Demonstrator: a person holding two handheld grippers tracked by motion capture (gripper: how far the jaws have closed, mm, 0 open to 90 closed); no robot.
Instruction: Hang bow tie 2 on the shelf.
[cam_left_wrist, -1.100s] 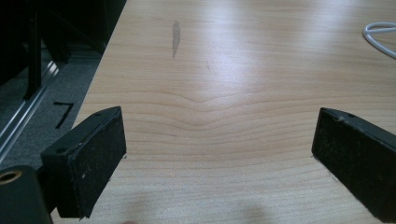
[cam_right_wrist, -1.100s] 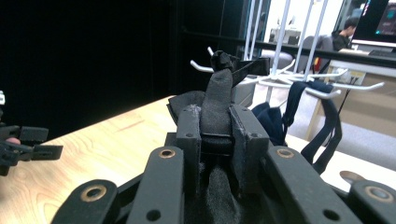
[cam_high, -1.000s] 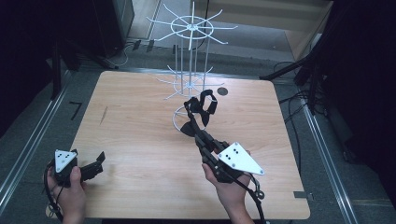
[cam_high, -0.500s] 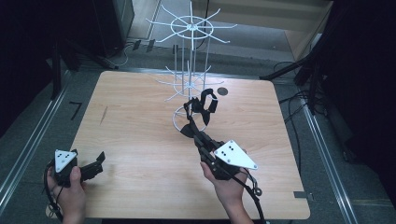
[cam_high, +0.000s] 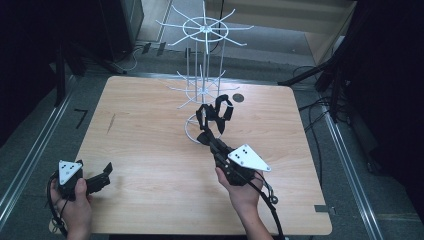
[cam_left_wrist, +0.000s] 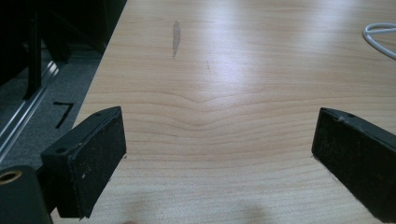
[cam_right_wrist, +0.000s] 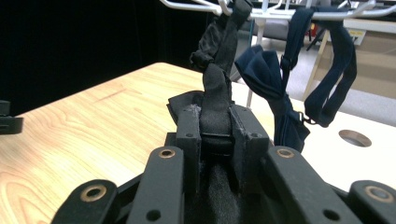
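Fingers, right gripper (cam_right_wrist: 215, 135): closed tight on black bow tie (cam_right_wrist: 215, 105), strap run up to a wire arm of white rack (cam_high: 202, 75)
Fingers, left gripper (cam_left_wrist: 219, 154): spread wide, nothing held, bare surface (cam_left_wrist: 243, 70) seen btwn them
Left gripper, high view (cam_high: 102, 175): held low at near left corner
Navy bow tie (cam_right_wrist: 271, 79): hung from rack, just beside black one
Rack: stood at far centre of surface

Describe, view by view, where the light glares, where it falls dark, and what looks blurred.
High view: table evenly lit, surroundings dark. Left gripper view: pale glare across the wood at top, jaws sharp. Right gripper view: left background black, rack and navy bow tie slightly soft.
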